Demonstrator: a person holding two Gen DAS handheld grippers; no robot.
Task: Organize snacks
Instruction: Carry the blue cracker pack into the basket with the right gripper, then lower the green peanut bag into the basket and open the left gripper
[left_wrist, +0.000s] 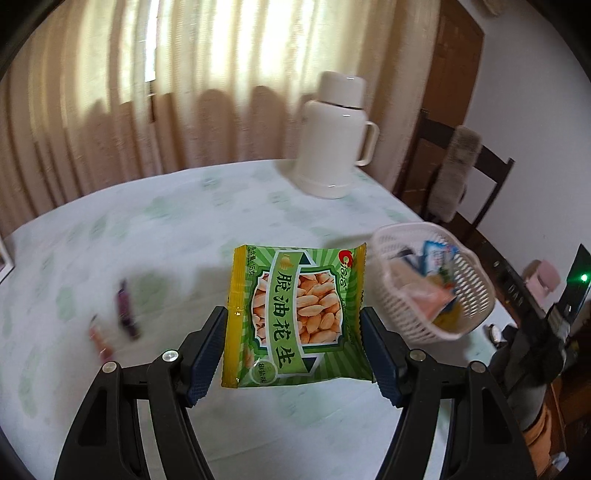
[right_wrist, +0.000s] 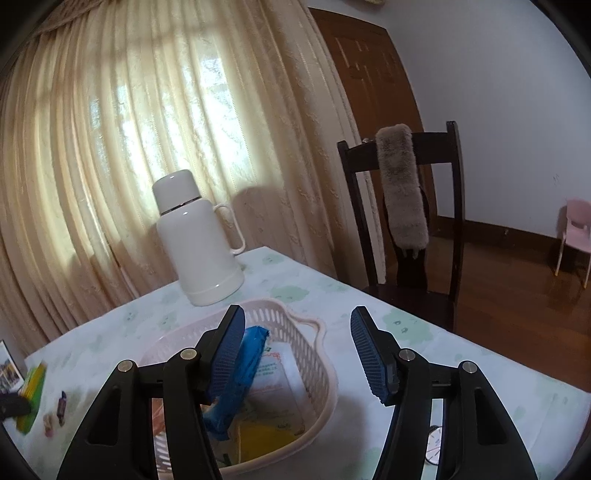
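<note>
My left gripper (left_wrist: 293, 328) is shut on a green and yellow peanut packet (left_wrist: 295, 317) and holds it above the table. The pink plastic basket (left_wrist: 476, 291) with several snack packets stands to its right. In the right wrist view the basket (right_wrist: 321, 373) lies below my right gripper (right_wrist: 297, 339), which is open and empty above the basket's right rim. A blue packet (right_wrist: 240, 373) and a white packet (right_wrist: 277, 369) lie in the basket. The peanut packet (right_wrist: 31, 391) shows at the far left.
Two small wrapped candies (left_wrist: 125, 310) (left_wrist: 98, 336) lie on the table (left_wrist: 147, 229) to the left. A white thermos jug (left_wrist: 332, 136) stands at the back. A dark wooden chair (right_wrist: 406, 221) with a grey furry cover stands beyond the table's right edge.
</note>
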